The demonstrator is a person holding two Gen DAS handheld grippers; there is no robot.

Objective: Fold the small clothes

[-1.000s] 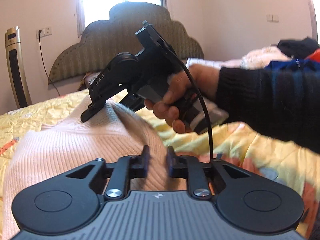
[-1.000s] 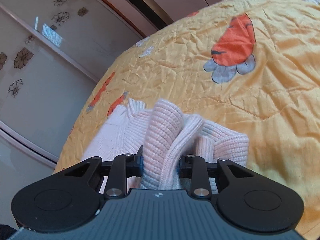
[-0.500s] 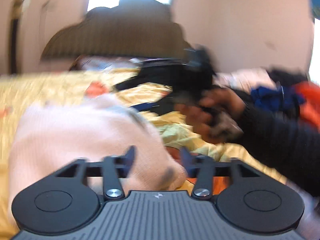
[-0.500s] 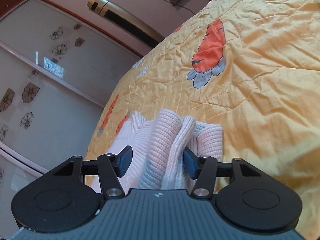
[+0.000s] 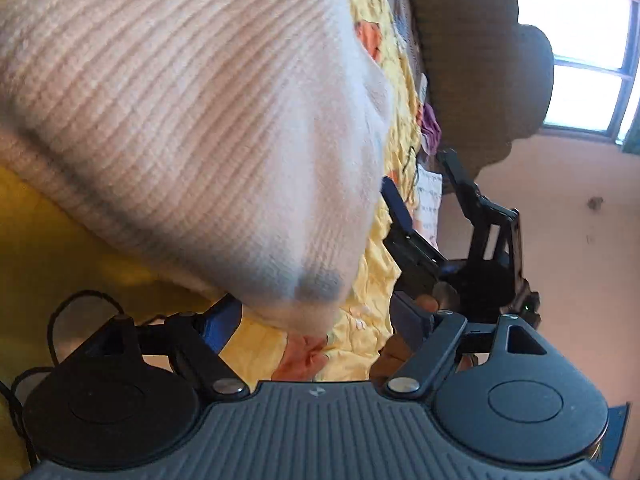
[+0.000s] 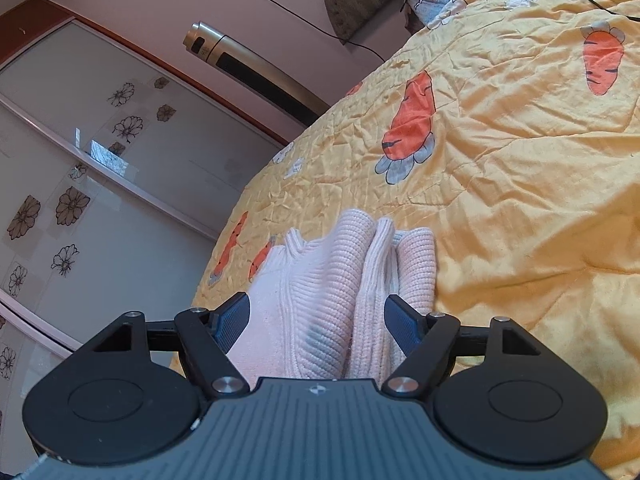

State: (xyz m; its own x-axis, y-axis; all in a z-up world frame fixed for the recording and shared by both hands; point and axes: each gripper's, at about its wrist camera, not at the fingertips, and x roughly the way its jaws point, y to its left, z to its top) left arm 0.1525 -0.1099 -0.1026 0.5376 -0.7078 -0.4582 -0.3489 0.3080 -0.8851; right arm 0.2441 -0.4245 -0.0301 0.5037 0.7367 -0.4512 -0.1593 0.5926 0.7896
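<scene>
On the bed's crinkled yellow quilt printed with orange carrots (image 6: 500, 128) lies the pale pink ribbed-knit sweater (image 6: 340, 280), bunched into soft folds. Around its near folds the right gripper (image 6: 316, 322) has its jaws opening, blue pads (image 6: 232, 320) clear of the wool on both sides. Beside it the left gripper (image 5: 316, 318) is opening too, fingers wide, the sweater's rounded edge just ahead of them and nothing pinched.
</scene>
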